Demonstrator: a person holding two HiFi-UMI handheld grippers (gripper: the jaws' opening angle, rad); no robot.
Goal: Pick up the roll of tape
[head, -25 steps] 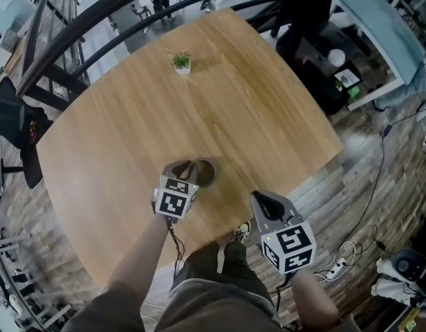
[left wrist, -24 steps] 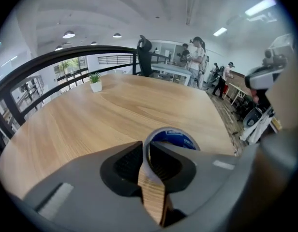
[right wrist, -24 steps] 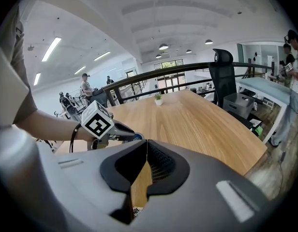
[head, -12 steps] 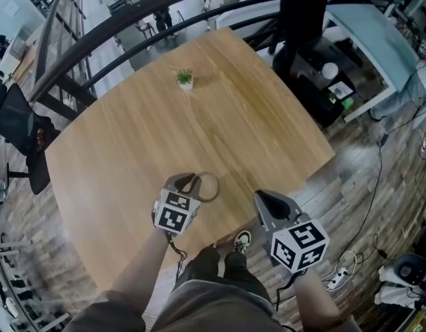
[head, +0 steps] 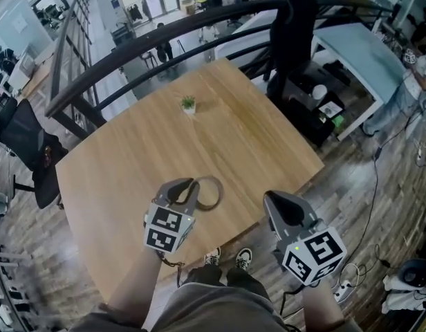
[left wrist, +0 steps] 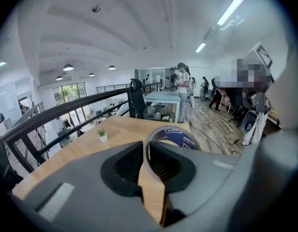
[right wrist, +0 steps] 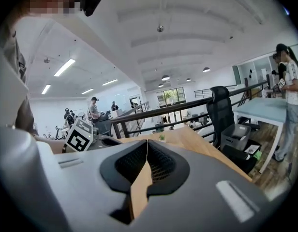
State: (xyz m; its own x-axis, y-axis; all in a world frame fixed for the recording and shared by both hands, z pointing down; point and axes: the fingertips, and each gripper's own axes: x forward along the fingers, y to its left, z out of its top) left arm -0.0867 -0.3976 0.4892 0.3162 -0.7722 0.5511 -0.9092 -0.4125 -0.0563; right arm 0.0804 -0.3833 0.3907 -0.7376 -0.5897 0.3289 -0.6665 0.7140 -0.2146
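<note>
One pinch only. Head view: brownish roll of tape point(head: 219, 194) clamped by its wall in left gripper point(head: 189, 189), up off pale wooden table point(head: 130, 151). Left gripper view: just tightened on thin band; could pivot, slip out. Right gripper view: right gripper point(right wrist: 147, 151) pressed together, empty.

The right gripper point(right wrist: 147, 144) is holding its black ribbed fingers point(right wrist: 132, 161) pressed together, tips meeting, with nothing lying between them. A wooden table point(right wrist: 187, 137) is showing beyond the tips, with a small potted plant point(right wrist: 161, 137) standing just past them. Left of the fingers a marker cube point(right wrist: 77, 135) is hovering. Right of them a black office chair point(right wrist: 220, 111) is standing, and farther right a person point(right wrist: 288, 95).
</note>
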